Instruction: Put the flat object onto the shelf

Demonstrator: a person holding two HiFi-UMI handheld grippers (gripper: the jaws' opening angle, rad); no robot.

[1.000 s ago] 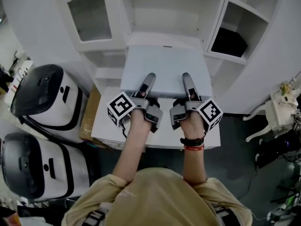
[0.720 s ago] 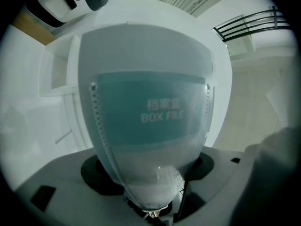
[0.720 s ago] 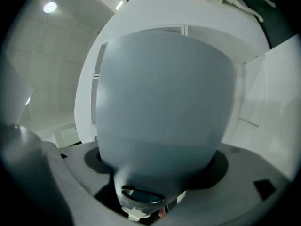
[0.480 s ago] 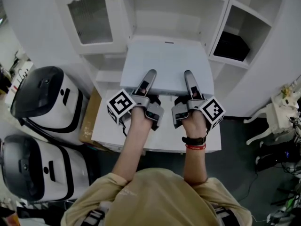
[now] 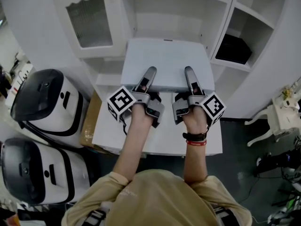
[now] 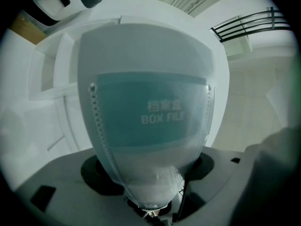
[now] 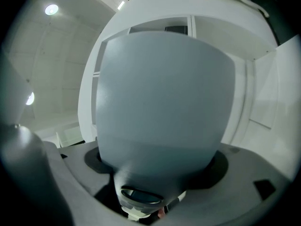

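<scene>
Head view: my left gripper [image 5: 147, 77] and right gripper [image 5: 190, 76] each pinch the near edge of 1 flat grey box file [image 5: 165, 60], whose far edge lies at the front edge of the white shelf [image 5: 175, 25]. Left gripper view: the jaws clamp the file's labelled side. Right gripper view: the jaws clamp its plain side.

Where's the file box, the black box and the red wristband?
File box [image 5: 164, 60]: head view, middle of its top.
Black box [image 5: 233, 49]: head view, its middle.
Red wristband [image 5: 194, 143]: head view, its middle.
</scene>
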